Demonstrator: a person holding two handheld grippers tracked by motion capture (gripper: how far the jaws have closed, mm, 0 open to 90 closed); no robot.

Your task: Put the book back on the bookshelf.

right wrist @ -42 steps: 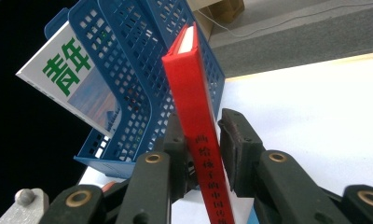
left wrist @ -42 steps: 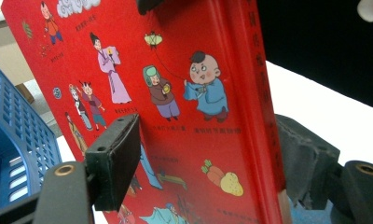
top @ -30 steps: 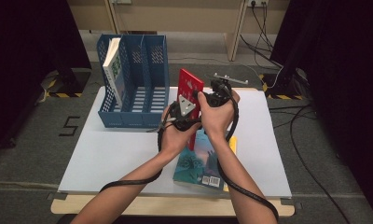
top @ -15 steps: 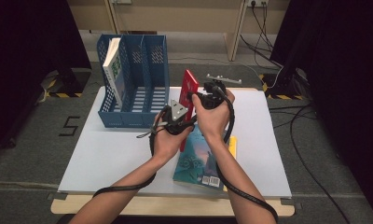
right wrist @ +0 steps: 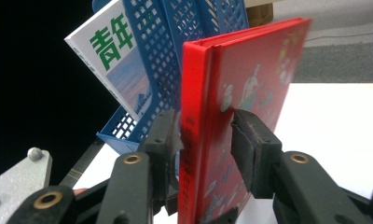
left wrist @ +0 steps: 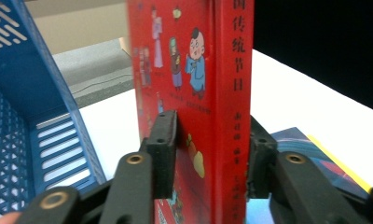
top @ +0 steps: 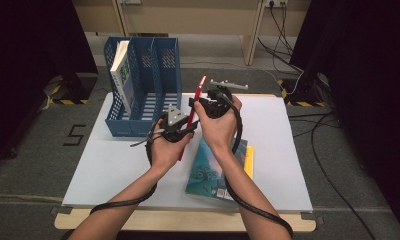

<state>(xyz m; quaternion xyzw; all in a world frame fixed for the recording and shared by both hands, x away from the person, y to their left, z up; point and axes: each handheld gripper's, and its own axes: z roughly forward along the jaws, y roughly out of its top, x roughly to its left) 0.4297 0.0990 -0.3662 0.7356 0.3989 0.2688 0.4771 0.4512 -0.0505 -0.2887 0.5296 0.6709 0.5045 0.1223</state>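
Observation:
A red picture book stands upright and edge-on above the white table, between my two hands. My left gripper has just been closing, and its pads press on the lower part of the red book, one on the cover and one beyond the spine. My right gripper is higher on the same book. Its jaws have just been opening; the pads stand either side of the spine, barely off it.
A blue file rack stands at the back left, just left of the red book, with a white book leaning in its left slot. A teal book lies flat on a yellow one under my right forearm.
Both hands have carried the red book left toward the rack and turned it edge-on. The left jaws have closed onto it. The right jaws have widened.

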